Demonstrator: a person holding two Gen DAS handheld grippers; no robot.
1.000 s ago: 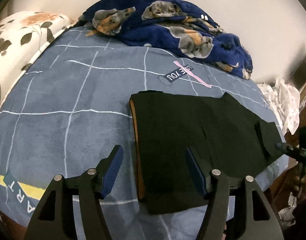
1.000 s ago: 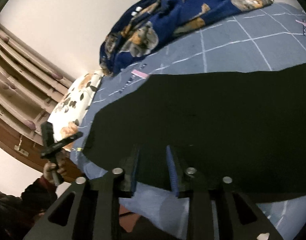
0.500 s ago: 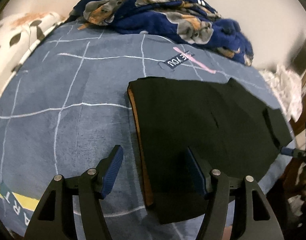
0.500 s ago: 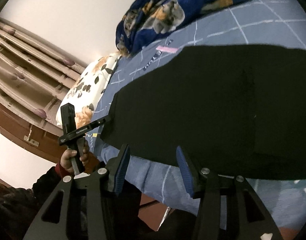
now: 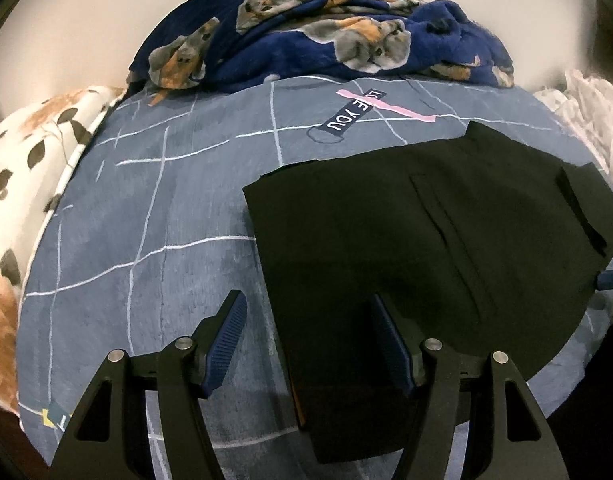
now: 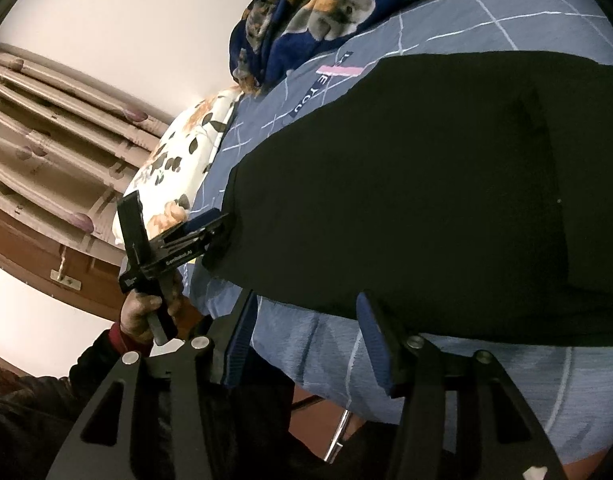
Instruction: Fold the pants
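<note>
our right gripper has let go and opened wide, left gripper gaping empty, so we should straddle the pants edge squarely.

Left hand-held gripper and right hand-held gripper agape.

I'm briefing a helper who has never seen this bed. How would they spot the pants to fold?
Start at the bed's grey-blue grid-lined cover. The crumpled navy dog-print blanket lies at its far end; nearer, by the front edge, are the pants. They are the only plain black item, lying flat, already folded over.
</note>
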